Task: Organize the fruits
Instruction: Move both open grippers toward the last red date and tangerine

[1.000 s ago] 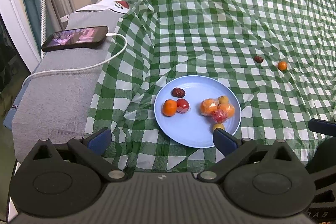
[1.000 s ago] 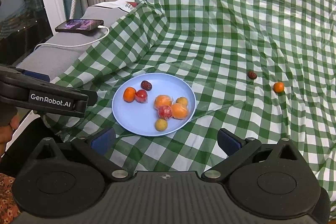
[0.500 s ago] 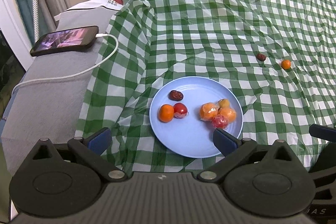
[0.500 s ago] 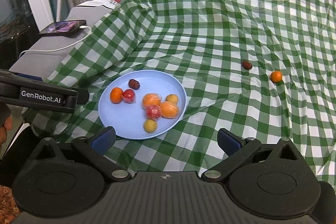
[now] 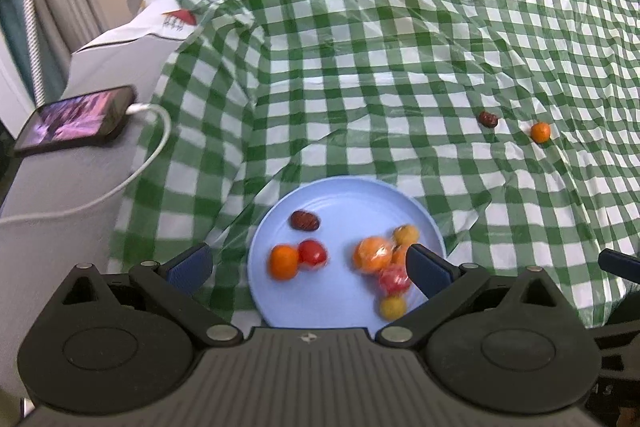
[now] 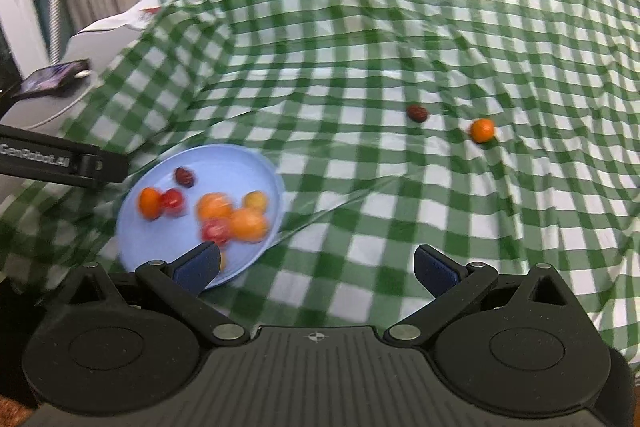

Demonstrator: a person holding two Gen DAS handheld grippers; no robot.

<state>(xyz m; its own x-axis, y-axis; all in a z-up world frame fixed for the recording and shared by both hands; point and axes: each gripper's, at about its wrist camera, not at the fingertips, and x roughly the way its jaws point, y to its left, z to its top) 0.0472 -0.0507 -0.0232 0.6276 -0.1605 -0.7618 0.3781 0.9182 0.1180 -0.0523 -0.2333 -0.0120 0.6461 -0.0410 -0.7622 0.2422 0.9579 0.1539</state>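
Both grippers were released, nothing between the fingers. Left gripper (image 5: 308, 267) hovered over the near edge of the light blue plate (image 5: 352, 189); its right fingertip overlapped the fruit cluster in view, contact not confirmable. Right gripper (image 6: 318, 267) sat to the right of the plate, jaws spread wide over bare green-and-white checked tablecloth (image 6: 360, 27), left finger overlapping the plate's near rim in view. Plate held seven pieces: a dark red date (image 5: 305, 220) at the far left, a small orange (image 5: 284, 262) touching a red cherry tomato (image 5: 313, 253) on the left, and on the right a bunch of wrapped orange fruit (image 5: 372, 254), a red wrapped one (image 5: 393, 279) and two small yellow ones (image 5: 406, 235), (image 5: 393, 307). Two fruits lay loose on the cloth, far right of the plate and well apart from it: a second date (image 6: 417, 113) and a small orange (image 6: 482, 130) just to its right, not touching. A phone (image 5: 76, 117) with lit screen and white charging cable (image 5: 156, 131) lay on a grey surface at far left. Right wrist view was motion-blurred.
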